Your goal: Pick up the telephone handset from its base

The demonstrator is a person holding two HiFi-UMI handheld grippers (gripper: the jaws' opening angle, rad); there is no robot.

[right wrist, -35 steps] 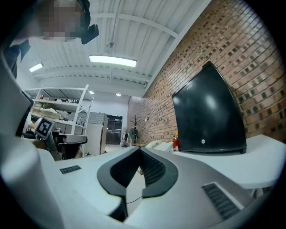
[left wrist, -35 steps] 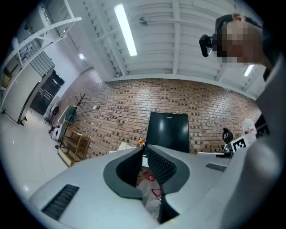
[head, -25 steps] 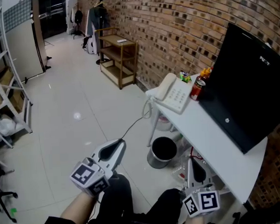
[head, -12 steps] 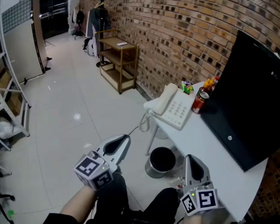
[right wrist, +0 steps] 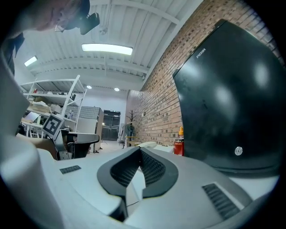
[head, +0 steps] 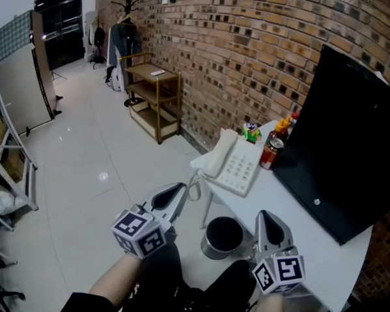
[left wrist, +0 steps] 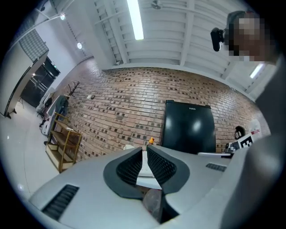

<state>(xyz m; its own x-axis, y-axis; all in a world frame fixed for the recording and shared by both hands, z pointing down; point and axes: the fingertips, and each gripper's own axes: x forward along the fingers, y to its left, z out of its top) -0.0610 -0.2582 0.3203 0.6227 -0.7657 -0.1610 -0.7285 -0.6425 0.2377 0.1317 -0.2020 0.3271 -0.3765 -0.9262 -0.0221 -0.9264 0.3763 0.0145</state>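
Note:
A white telephone (head: 238,168) sits at the near-left end of a white table (head: 303,225), its handset (head: 218,154) lying on the base's left side and a coiled cord (head: 195,183) hanging off the edge. My left gripper (head: 181,187) hovers just left of the table corner, short of the phone, shut and empty; the left gripper view shows its jaws (left wrist: 144,150) together, pointing at the table. My right gripper (head: 262,214) is over the table's near edge, also shut and empty. The handset (right wrist: 147,144) lies far ahead of the right gripper (right wrist: 140,150).
A big black monitor (head: 351,144) fills the table's right side. A red can (head: 270,151), an orange-capped bottle (head: 283,124) and a small green toy (head: 250,131) stand behind the phone. A black bin (head: 222,235) sits under the table. A wooden shelf (head: 153,95) stands by the brick wall.
Both grippers have moved forward toward the table and phone, the left one now close to the table corner. Jaws stayed shut.

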